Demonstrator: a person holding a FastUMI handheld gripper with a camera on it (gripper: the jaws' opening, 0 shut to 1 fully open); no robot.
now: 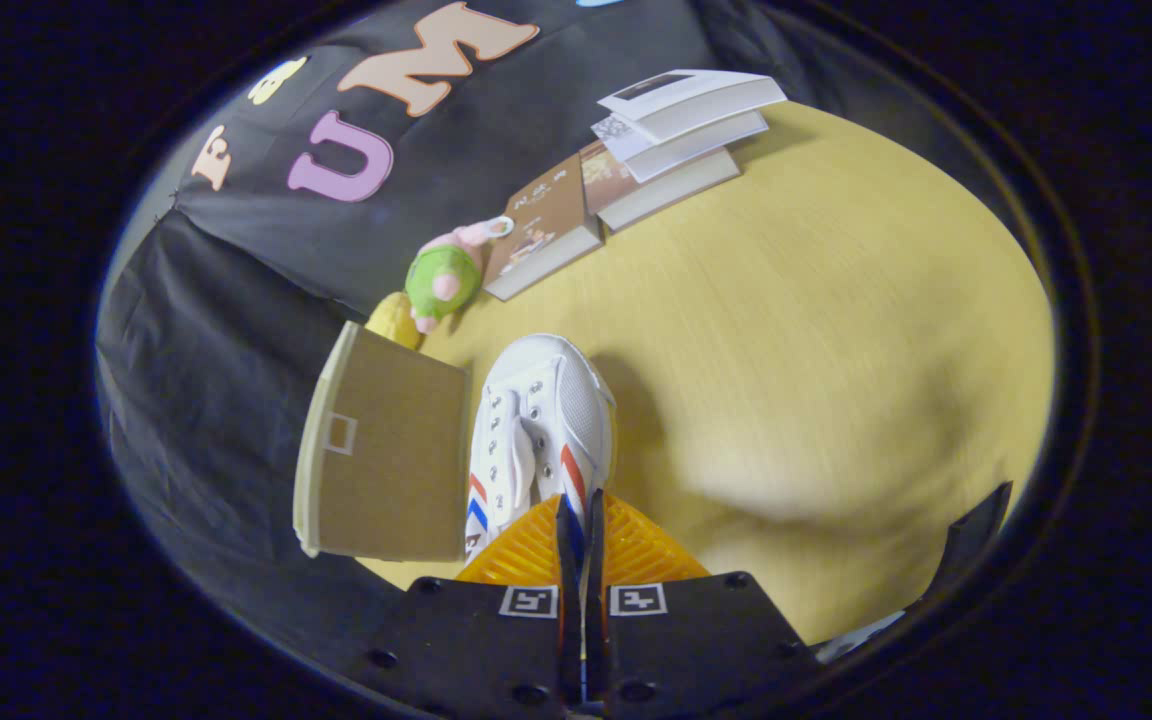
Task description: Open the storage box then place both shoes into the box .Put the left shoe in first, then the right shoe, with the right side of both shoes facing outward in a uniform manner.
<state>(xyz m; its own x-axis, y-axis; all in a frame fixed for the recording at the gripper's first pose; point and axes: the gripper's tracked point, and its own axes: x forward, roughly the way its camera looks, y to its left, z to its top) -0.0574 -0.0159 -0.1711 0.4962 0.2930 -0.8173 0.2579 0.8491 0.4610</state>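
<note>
Gripper (581,520): fingers are squeezing almost closed, pinching the shoe's heel.
Shoe (541,430): white, hanging just beside the box (386,450).

Matt wood-grain table (816,300), cloth wall (236,300) — smooth white shoe (546,420) with mesh toe, matt cardboard-like box (386,450)

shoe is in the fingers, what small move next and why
Probably swing the shoe sideways toward the box beside it. The gripper is shut on the shoe's rear edge, toe pointing away, and the box stands right next to it on the table. I cannot tell whether the box is open.
</note>
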